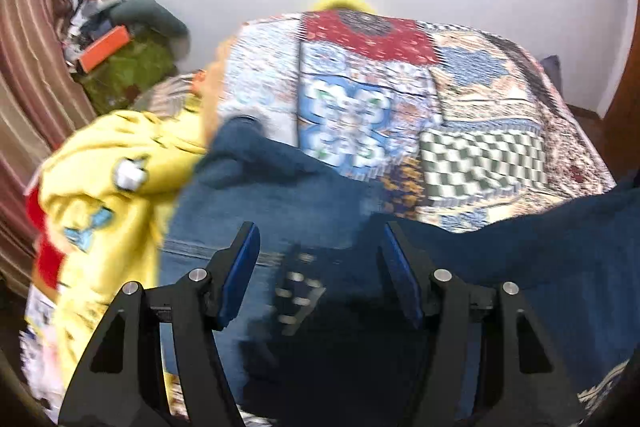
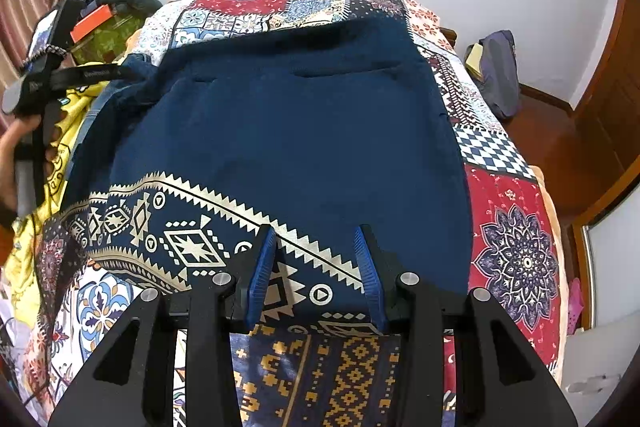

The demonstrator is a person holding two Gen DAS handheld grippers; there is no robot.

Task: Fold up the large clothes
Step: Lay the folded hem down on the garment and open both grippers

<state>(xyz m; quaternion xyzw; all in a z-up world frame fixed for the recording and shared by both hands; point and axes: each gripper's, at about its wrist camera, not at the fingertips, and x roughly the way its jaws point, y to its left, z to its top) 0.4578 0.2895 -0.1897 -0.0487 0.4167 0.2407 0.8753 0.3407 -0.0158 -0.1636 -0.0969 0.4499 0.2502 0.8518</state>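
A large dark blue garment with a cream geometric border lies spread flat on the patchwork bed cover. My right gripper hovers over that border at the garment's near edge. Its blue pads stand apart and press on nothing. In the blurred left wrist view, my left gripper is open above blue cloth at the garment's left side, with nothing pinched. From the right wrist view, a hand holds that gripper at the far left.
A crumpled yellow garment lies left of the blue cloth. Behind it are a pile with an orange box and a green bag, beside a striped curtain. A grey-purple bag leans on the wall at right, near a wooden door.
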